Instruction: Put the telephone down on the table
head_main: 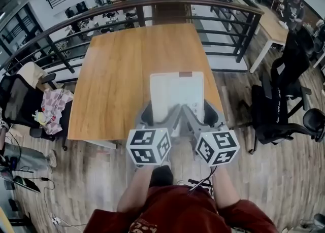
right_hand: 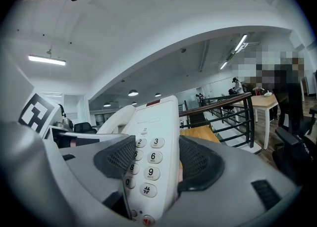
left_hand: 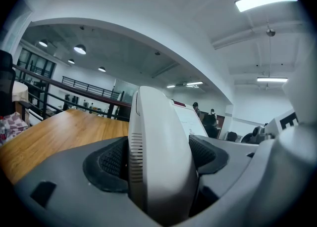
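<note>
White telephone (head_main: 176, 92), in left tool (left_hand: 158, 157), right tool (right_hand: 153, 159)

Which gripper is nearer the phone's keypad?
Right. The right gripper is shut on the phone right at its keypad; the left gripper holds its opposite side.

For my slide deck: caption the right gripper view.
Right hand-held gripper clamping a white push-button telephone along its keypad side.

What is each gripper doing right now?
Left gripper: jaws shut on the telephone.
Right gripper: jaws shut on the same telephone.
</note>
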Demonstrator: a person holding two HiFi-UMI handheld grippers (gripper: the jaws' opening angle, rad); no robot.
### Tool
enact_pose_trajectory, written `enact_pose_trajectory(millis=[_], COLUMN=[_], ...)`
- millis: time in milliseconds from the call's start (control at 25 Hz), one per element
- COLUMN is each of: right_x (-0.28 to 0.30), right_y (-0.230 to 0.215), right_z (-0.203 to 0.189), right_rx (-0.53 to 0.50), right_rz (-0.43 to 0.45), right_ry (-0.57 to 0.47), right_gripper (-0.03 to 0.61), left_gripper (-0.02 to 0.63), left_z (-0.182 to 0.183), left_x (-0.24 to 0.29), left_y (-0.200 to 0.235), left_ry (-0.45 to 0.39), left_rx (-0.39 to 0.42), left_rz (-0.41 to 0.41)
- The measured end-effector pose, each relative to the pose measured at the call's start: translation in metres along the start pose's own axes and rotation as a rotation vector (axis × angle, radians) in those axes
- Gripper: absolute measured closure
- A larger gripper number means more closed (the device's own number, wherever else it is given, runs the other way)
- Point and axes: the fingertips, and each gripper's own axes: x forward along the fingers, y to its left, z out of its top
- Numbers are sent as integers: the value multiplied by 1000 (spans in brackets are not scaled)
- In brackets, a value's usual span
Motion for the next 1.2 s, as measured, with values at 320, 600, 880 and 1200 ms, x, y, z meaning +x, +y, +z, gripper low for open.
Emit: enact_pose_trajectory(millis=[320, 600, 880, 1200], right_x=[32, 53, 70, 90], right_y=[-6, -9, -16, -25], right_z=[-20, -47, -83, -129], right_rx=[19, 42, 79, 117], right_rz=[-4, -14, -27, -38], right_ry=[57, 113, 185, 279], right_gripper=[289, 288, 289, 290], left_gripper=[219, 219, 219, 219], left_z=[-14, -36, -67, -109], left_x=[23, 37, 51, 69], left_y=[28, 51, 72, 97], left_ry=[50, 101, 172, 255], left_rx=[-35, -67, -103, -155], left_rz=[14, 24, 37, 54])
